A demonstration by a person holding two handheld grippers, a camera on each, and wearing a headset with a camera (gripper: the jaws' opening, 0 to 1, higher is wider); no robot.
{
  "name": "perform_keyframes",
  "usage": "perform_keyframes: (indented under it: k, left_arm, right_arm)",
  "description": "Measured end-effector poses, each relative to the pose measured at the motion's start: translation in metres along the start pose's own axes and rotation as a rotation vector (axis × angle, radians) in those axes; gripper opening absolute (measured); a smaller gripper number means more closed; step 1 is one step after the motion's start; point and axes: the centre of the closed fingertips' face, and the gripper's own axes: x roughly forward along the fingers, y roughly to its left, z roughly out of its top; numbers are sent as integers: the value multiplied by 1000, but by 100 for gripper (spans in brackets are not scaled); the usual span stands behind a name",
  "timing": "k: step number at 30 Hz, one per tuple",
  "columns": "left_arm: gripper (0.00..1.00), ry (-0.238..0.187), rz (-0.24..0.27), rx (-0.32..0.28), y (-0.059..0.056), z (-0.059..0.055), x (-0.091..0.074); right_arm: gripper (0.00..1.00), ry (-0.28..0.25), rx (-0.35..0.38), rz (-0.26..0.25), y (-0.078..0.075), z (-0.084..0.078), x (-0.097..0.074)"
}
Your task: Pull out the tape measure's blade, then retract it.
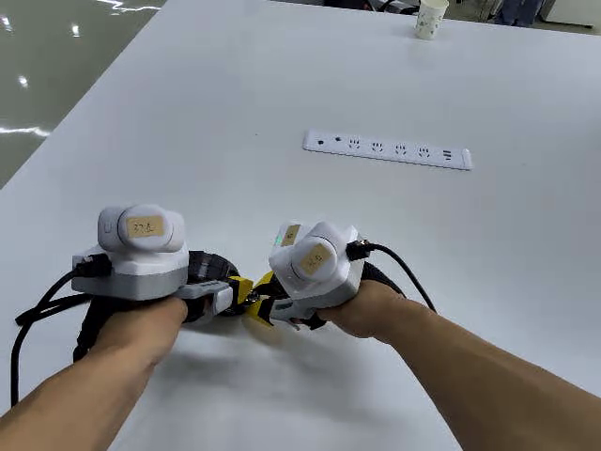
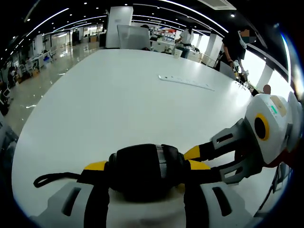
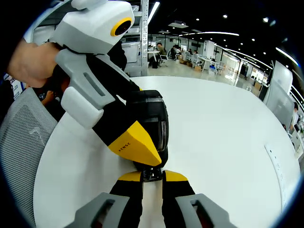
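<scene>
A black tape measure is clamped in my left gripper just above the white table. In the left gripper view the yellow-tipped jaws of the left gripper are shut on the black case, and its wrist strap hangs to the left. My right gripper meets it from the right. In the right gripper view the case sits straight ahead, and the right gripper is shut on the small metal blade tip at the case mouth. No length of blade shows.
A white power strip lies on the table beyond the grippers, and a paper cup stands at the far edge. A grey mesh chair is at the table's near side. People stand far off.
</scene>
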Motion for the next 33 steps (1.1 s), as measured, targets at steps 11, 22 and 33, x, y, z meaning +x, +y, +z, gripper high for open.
perform_keyframes:
  k: [11,22,33]
  left_arm:
    - [61,12,12,-9,-1,0,1]
    - [62,18,8,-12,-1,-1,1]
    - [64,14,6,42,-1,0,-1]
  right_arm:
    - [12,5,-23,-5,0,0,0]
    - [14,0,-14,-16,-2,1,-2]
    - [18,-6,1,-31,-2,1,-11]
